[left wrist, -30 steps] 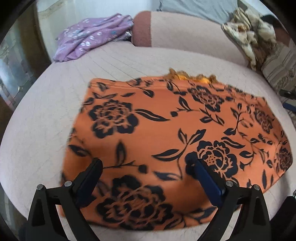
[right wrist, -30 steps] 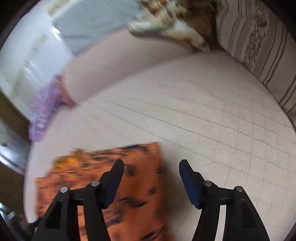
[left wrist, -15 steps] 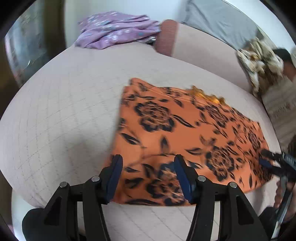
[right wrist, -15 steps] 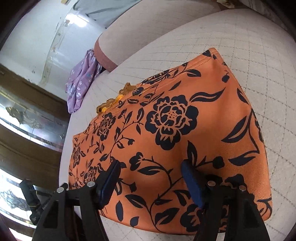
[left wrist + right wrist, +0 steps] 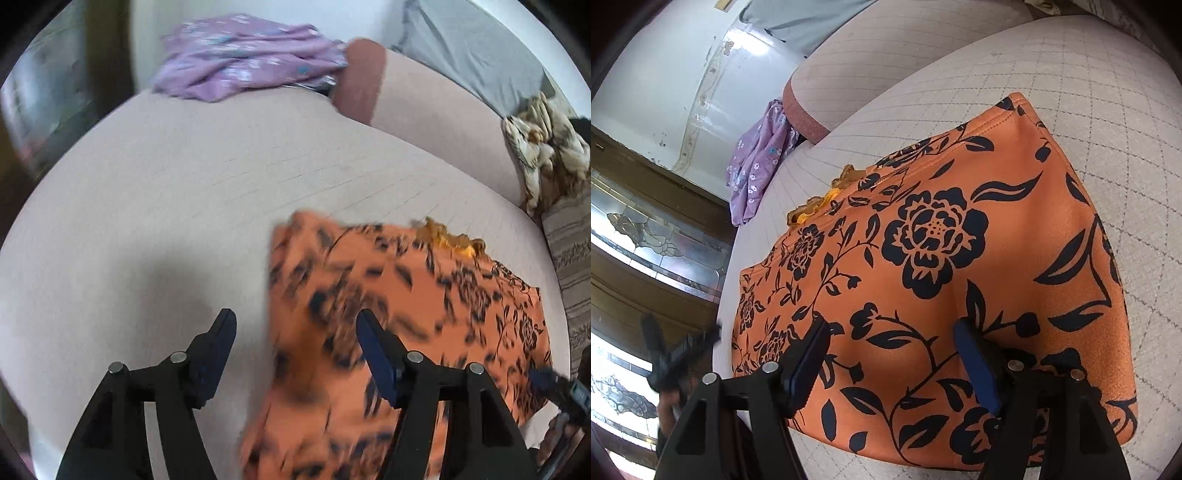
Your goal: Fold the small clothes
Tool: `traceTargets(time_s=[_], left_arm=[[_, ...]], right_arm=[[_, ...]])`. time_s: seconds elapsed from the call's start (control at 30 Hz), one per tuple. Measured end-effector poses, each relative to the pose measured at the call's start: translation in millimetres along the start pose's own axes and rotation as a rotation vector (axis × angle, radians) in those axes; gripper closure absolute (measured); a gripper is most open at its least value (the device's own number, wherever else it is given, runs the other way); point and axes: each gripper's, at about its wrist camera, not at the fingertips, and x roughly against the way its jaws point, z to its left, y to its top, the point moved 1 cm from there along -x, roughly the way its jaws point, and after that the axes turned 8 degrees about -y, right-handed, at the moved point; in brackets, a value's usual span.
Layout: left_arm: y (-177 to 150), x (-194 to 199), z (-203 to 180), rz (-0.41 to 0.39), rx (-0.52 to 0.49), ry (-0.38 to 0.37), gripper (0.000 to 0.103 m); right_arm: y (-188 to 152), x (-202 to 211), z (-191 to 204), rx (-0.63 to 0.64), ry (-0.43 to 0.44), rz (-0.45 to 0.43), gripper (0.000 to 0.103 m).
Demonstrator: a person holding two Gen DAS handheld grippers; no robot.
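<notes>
Both grippers are hanging over the orange floral garment (image 5: 960, 258) lying flat on the pale quilted cushion (image 5: 1089, 92). Right gripper (image 5: 890, 332) is sitting over its near edge, jaws apart and gripping nothing, cloth running off toward 12 o'clock. Left gripper (image 5: 295, 325) is opening, nothing between the fingers, garment (image 5: 424, 314) off at 3 o'clock. Only the left view is catching the beige patterned bundle (image 5: 543, 147) at 2 o'clock; purple cloth (image 5: 243, 55) is lying farthest, at 11.
</notes>
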Motion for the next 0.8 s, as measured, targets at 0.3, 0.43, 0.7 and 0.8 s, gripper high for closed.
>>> traceTargets(time_s=[0.3, 0.43, 0.7, 0.8], left_arm=[[49, -66, 26, 0.061, 0.007, 0.146, 0.078], [36, -47, 22, 0.024, -0.039, 0.22, 0.078], [-19, 16, -2, -0.065, -0.082, 0.152, 0.046], [-46, 14, -5, 0.0, -0.123, 0.187, 0.046]], right_arm=[[1, 1, -3, -0.01, 0.025, 0.006, 0.03], [5, 8, 1, -0.036, 0.014, 0.008, 0.029], [54, -4, -34, -0.192, -0.044, -0.004, 0.02], [57, 13, -37, -0.245, 0.007, -0.057, 0.021]])
